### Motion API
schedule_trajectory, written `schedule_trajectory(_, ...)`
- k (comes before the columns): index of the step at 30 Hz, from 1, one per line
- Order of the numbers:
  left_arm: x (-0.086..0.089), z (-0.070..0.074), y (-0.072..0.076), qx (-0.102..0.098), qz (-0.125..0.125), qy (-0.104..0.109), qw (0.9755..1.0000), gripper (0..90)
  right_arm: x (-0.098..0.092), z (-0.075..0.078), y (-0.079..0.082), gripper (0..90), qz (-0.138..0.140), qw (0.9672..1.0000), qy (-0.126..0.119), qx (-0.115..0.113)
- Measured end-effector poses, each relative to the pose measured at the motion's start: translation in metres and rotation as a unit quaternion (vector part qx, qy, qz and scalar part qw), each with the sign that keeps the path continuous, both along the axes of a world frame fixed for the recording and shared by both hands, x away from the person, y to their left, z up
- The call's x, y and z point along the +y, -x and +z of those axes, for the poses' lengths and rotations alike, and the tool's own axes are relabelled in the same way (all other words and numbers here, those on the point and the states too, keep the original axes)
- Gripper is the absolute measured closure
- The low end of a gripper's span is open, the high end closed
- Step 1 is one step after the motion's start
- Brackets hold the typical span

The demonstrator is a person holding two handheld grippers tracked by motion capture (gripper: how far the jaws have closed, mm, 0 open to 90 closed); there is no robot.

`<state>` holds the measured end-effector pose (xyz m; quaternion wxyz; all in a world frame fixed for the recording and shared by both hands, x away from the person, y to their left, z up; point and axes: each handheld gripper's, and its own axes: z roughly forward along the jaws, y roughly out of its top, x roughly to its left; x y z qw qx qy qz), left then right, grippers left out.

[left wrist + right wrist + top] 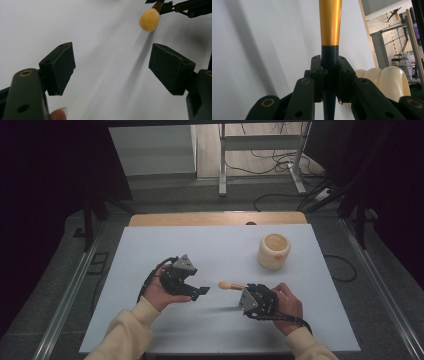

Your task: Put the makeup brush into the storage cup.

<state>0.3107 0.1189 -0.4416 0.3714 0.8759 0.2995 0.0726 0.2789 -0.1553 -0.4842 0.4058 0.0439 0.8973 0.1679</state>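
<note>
Jaws of the right gripper (246, 288) are clamping the dark handle of a makeup brush (229, 285) above the table (150, 250) near its front edge. Left gripper (201, 291) is hovering beside, jaws wide. A cream cup (273, 251) is standing toward the right rear corner.

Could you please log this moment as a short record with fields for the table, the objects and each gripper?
surface: white table
brush: makeup brush with tan bristle head, gold ferrule, dark handle
brush state: clamped by the handle, head pointing toward the left gripper
cup: cream ribbed cup, upright, apart from both grippers
left gripper: open, nothing between the jaws
right gripper: shut on the brush handle
</note>
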Motion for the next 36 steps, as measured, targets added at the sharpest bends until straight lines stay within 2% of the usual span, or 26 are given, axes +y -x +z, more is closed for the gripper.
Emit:
schedule_trajectory(12, 0.013, -0.009, 0.005, 0.000, 0.010, -0.009, 0.9999, 22.2, -0.002, 0.002, -0.001, 78.9, -0.005, 0.9999, -0.009, -0.002)
schedule_trajectory(22, 0.021, -0.016, 0.007, 0.004, 0.023, -0.008, 0.9997, 22.2, -0.003, 0.004, -0.001, 78.9, -0.010, 0.9998, -0.014, -0.003)
schedule_trajectory(36, 0.039, -0.031, 0.014, 0.018, 0.042, -0.009, 0.9989, 22.1, -0.005, 0.007, -0.002, 78.9, -0.016, 0.9996, -0.024, -0.006)
